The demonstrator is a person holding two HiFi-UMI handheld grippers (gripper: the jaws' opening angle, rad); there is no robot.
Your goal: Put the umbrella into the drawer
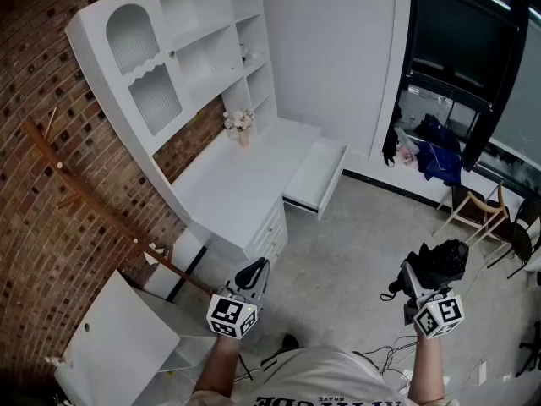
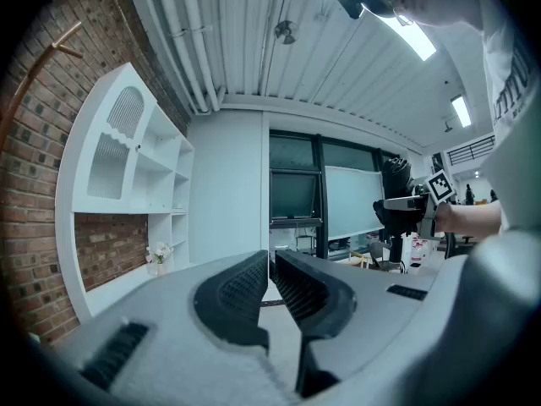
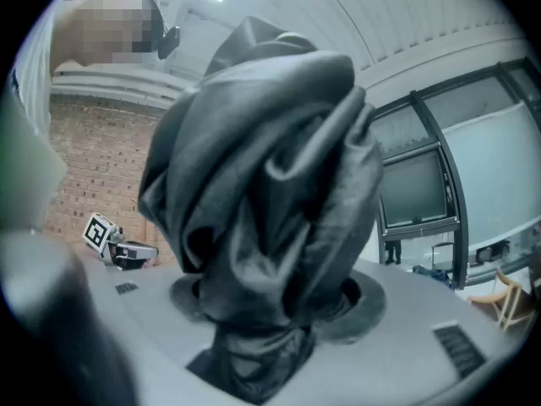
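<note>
Two jaws of the right hand-held gripper (image 3: pixel 279 303) stand wide apart, clamped on the folded black umbrella (image 3: pixel 262 159), whose bunched fabric fills the space between them and bulges out past them. The left hand-held gripper (image 2: pixel 270 265) has its jaws together with nothing held. The white drawer (image 1: pixel 317 176) stands pulled out from the tabletop (image 1: pixel 237 180), well apart from the umbrella.

We are seeing floor (image 1: pixel 363 252) lying open between us and the pulled-out drawer (image 1: pixel 316 178); the coat rack (image 1: pixel 93 205) is crowding the left, chairs (image 1: pixel 478 214) are standing well apart at right.
</note>
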